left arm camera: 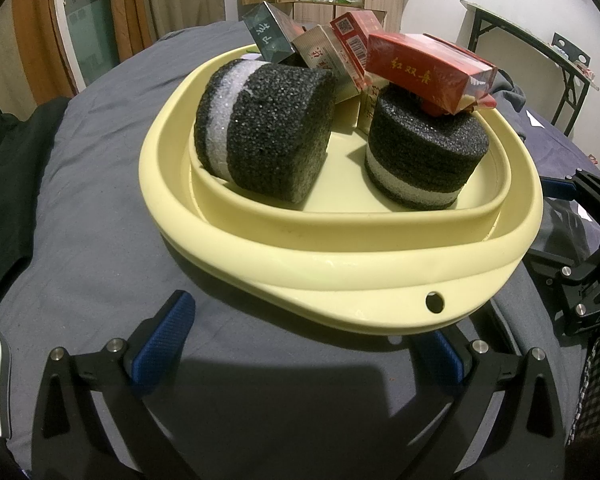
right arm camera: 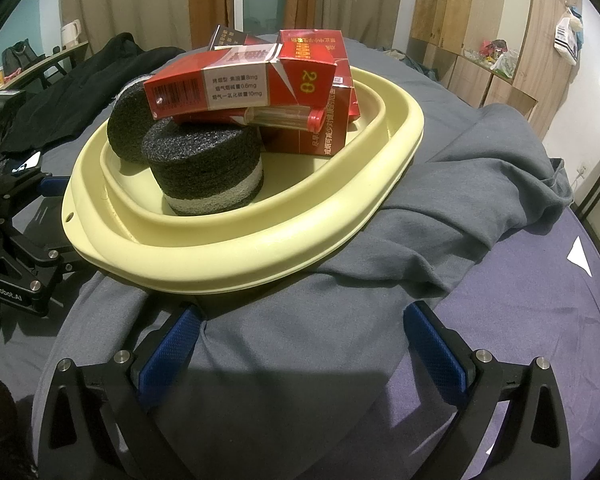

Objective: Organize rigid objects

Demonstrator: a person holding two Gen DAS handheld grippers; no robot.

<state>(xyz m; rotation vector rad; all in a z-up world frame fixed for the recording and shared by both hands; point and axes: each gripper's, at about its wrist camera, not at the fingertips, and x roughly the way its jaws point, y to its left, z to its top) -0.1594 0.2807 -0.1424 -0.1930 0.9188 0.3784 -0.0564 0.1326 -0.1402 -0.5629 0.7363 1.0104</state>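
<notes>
A pale yellow basin [left arm camera: 340, 268] sits on a grey cloth on the bed. In it are two black-and-white foam cylinders, one tipped on its side [left arm camera: 264, 128] and one upright [left arm camera: 424, 152], and several cigarette boxes. A red box [left arm camera: 428, 70] rests on the upright cylinder. A dark box [left arm camera: 268, 34] leans at the back. My left gripper [left arm camera: 306, 340] is open and empty just before the basin's near rim. In the right wrist view my right gripper [right arm camera: 300, 340] is open and empty below the basin [right arm camera: 260, 248], with the red boxes [right arm camera: 220, 84] on top.
Grey cloth [right arm camera: 440, 208] is bunched to the right of the basin. Black clothing [left arm camera: 8, 160] lies on the left. A folding table [left arm camera: 540, 48] stands at the back right, with wooden shelves [right arm camera: 500, 32] behind. The other gripper's body [left arm camera: 580, 248] is close to the basin's right side.
</notes>
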